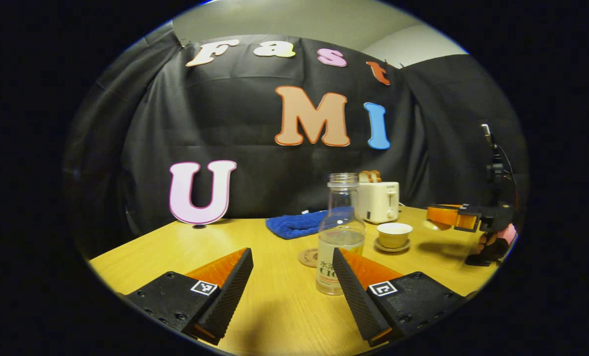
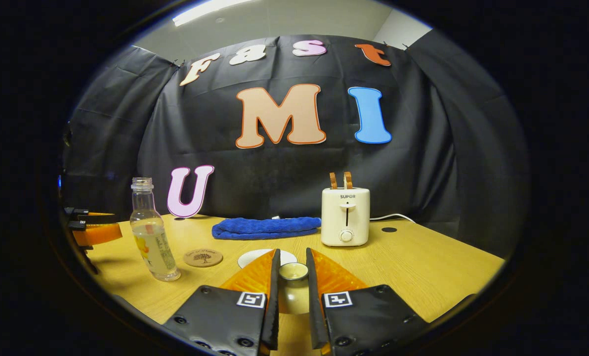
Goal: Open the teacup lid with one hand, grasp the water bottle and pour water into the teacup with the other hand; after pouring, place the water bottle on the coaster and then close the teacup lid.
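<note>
The teacup stands uncovered on its saucer on the wooden table, in front of the toaster. Its lid is clenched by the knob between my right gripper fingers, lifted off the cup. The water bottle, capless and partly filled, stands upright just beside the round coaster, not on it. My left gripper is spread wide, grasping nothing, with the bottle just ahead near its right finger. A folded blue towel lies behind.
</note>
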`<state>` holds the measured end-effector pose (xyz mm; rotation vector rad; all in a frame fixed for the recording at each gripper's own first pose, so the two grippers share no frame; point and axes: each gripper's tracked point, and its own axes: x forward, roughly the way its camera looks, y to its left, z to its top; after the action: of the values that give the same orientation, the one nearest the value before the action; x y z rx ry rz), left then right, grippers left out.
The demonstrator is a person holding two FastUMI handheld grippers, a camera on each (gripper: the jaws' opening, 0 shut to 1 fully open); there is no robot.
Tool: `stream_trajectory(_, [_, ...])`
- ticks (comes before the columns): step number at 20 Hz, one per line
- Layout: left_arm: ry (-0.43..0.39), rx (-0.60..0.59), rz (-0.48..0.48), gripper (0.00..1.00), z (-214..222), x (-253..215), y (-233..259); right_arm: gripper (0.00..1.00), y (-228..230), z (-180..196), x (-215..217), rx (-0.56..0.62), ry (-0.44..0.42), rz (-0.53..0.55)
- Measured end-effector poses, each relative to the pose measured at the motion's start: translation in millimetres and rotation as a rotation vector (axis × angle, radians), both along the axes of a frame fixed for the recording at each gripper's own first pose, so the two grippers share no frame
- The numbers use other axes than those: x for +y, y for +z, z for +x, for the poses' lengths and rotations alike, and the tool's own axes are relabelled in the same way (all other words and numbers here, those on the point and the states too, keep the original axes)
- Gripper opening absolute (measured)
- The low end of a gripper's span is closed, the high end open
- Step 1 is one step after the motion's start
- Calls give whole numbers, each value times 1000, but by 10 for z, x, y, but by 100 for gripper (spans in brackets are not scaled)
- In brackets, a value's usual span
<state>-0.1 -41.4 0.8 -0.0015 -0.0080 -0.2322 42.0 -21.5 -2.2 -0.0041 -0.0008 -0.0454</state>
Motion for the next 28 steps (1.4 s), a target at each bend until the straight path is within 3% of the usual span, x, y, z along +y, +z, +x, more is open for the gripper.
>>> stream_trajectory(16, [-130, 102, 52, 95, 258, -472, -160, 28, 6, -76, -75, -1, -19, -1])
stream_trajectory(28, [-84, 236, 65, 95, 576, -574, -363, 29, 15, -185, -189, -1, -37, -1])
